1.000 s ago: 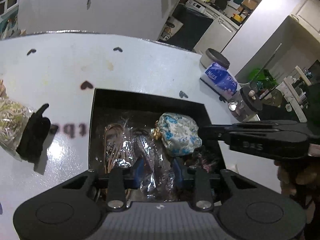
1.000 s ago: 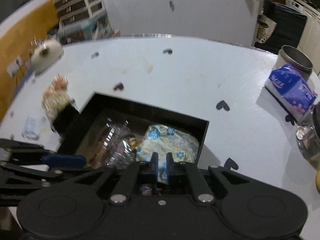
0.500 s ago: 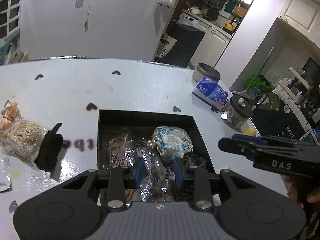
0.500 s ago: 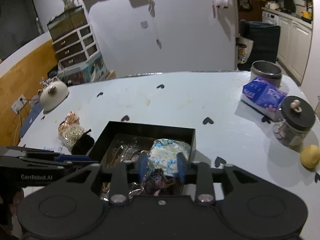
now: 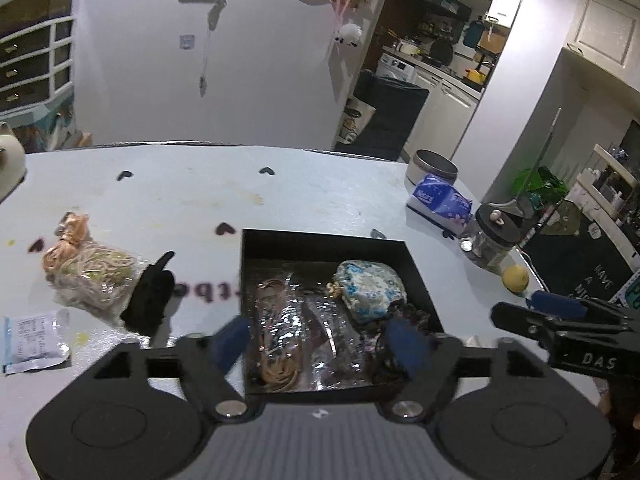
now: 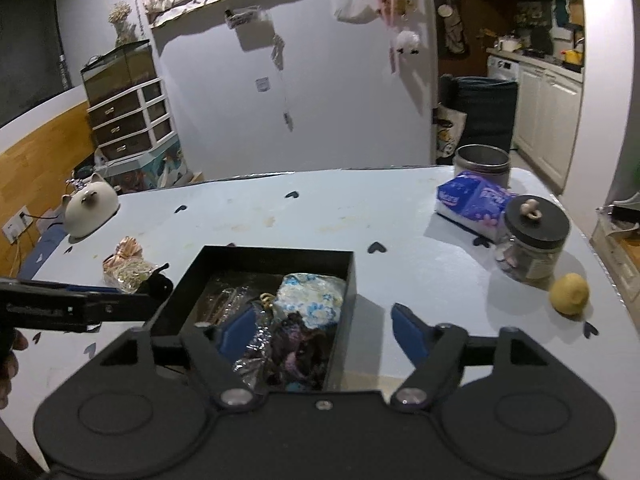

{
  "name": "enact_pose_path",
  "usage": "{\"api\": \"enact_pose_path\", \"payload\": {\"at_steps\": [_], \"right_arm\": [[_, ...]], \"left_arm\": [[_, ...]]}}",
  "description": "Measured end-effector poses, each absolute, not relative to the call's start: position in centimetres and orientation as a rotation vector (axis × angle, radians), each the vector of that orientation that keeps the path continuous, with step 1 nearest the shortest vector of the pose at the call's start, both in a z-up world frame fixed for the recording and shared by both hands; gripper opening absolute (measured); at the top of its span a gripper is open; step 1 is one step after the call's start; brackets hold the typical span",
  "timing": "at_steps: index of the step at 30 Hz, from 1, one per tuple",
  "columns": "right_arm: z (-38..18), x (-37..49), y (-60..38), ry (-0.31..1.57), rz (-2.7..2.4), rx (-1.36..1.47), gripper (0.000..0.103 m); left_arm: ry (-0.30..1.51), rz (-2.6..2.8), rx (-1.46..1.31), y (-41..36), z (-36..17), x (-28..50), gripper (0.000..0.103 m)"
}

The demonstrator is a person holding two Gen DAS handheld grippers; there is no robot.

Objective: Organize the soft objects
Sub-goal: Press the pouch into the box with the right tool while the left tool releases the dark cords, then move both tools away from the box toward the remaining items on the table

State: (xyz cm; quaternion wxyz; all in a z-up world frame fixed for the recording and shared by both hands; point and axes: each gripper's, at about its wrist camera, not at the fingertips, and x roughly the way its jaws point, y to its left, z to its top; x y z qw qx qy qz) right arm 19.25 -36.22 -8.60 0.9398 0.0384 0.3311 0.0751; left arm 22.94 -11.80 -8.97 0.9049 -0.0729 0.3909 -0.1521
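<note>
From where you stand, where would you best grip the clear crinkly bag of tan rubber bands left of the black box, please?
Probably the clear crinkly bag of tan rubber bands is best taken at its gathered far end, from above: that end is narrow, while the body lies flat and bulging on the white table.

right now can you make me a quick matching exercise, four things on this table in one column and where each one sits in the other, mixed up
Things:
1. floral pouch
2. lemon
3. bag of rubber bands
4. tissue pack

Places:
A. on the table left of the black box
B. inside the black box
C. in front of the metal tin
D. beside the glass jar, near the table's right edge

Pairs: 1-B, 2-D, 3-A, 4-C
</note>
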Motion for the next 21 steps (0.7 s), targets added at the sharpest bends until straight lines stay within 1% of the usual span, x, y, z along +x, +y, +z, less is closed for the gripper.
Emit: {"api": "enact_pose_path", "payload": {"at_steps": [1,3,4,6,10,21], "right_arm": [[-8.6,18.9,-36.3,0.670,0.147,0.079,0.080],[-8.6,18.4,-36.5,0.657,0.134,0.082,0.085],[-8.6,18.2,-36.6,0.652,0.126,0.083,0.086],[-8.6,17.8,-36.6,0.646,0.114,0.081,0.094],[-8.6,16.9,-36.5,0.624,0.100,0.067,0.103],[-8.5,15.6,-35.8,0.590,0.078,0.068,0.103]], "left_arm": [[0.802,-0.305,-0.149,-11.7,-9.0,22.6,0.089],[0.790,-0.290,-0.142,-11.4,-9.0,22.1,0.099],[0.782,-0.282,-0.138,-11.3,-9.0,21.8,0.102],[0.766,-0.264,-0.135,-11.2,-9.0,21.2,0.103],[0.733,-0.244,-0.127,-10.9,-9.1,20.3,0.103],[0.696,-0.220,-0.123,-9.9,-9.4,18.9,0.103]]}}
